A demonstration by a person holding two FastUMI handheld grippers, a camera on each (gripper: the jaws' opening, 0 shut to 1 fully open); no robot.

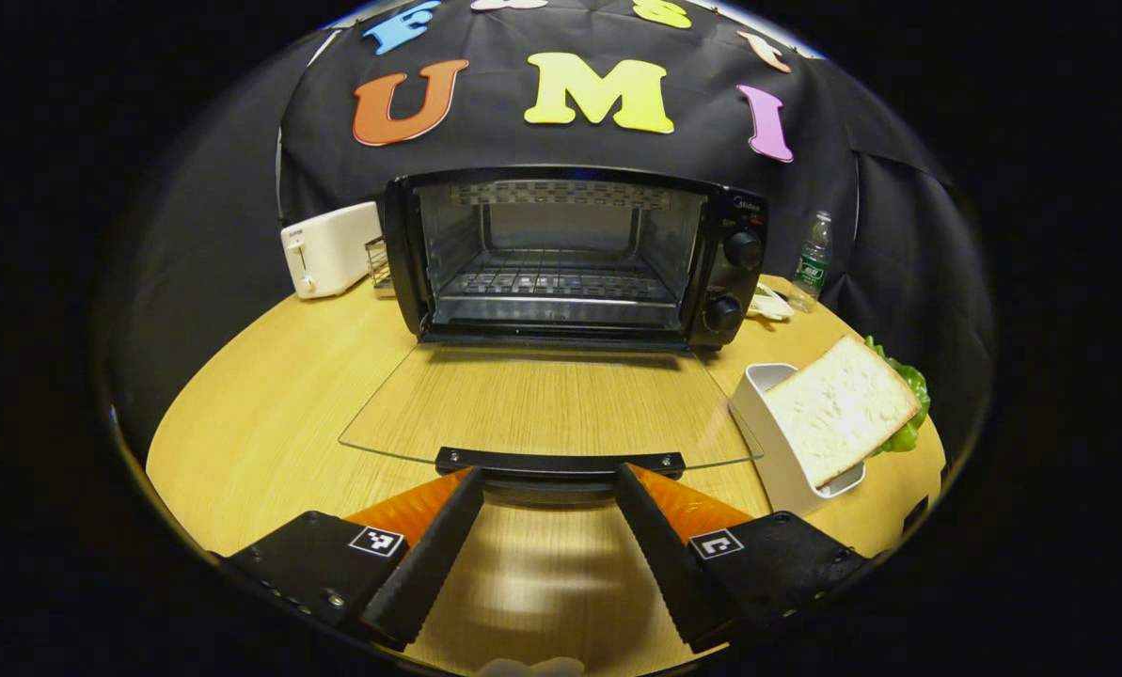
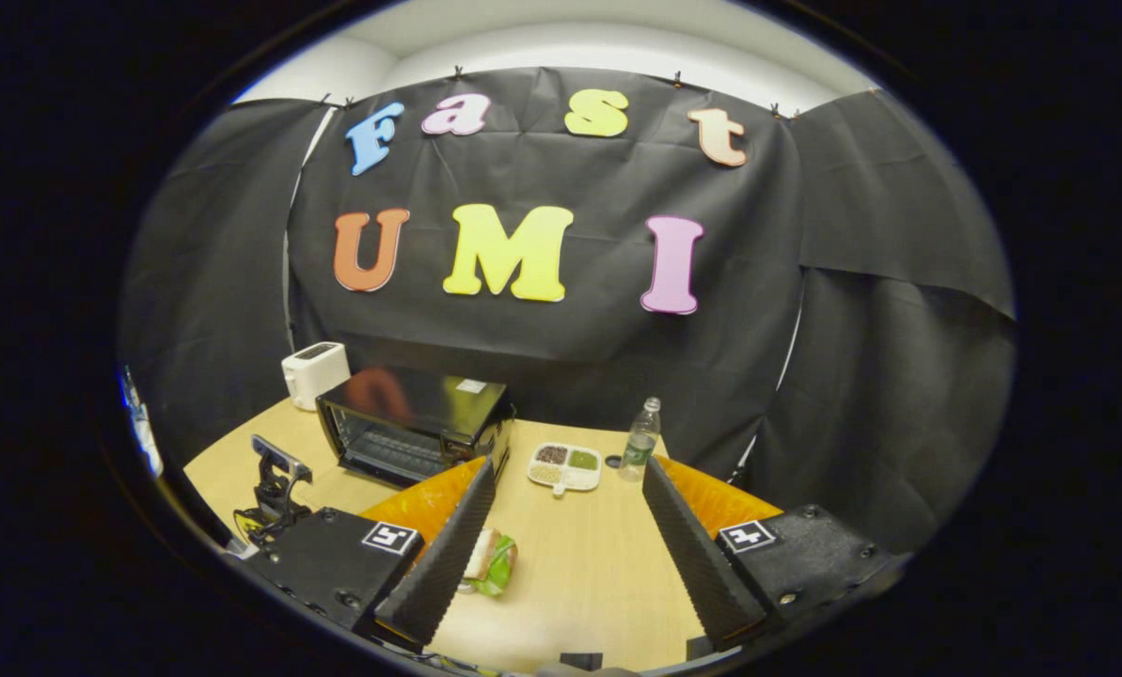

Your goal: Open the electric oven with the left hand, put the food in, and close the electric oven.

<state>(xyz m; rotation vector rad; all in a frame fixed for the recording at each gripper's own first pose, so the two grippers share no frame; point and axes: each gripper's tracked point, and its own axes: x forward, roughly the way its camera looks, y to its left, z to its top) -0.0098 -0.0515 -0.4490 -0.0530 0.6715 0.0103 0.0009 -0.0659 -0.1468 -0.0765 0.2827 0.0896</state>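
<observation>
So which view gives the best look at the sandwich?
The left gripper view: the sandwich leans in a white holder, bread face and lettuce edge clear, right of the open oven door. In the right gripper view the sandwich is small and partly hidden behind a finger.

Black oven [image 1: 570, 259] open, glass door flat; sandwich [image 1: 843, 409] leaning in white holder.

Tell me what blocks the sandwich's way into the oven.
Nothing visible. The oven door lies flat open and its rack is bare. The sandwich leans in a white holder right of the door.
</observation>
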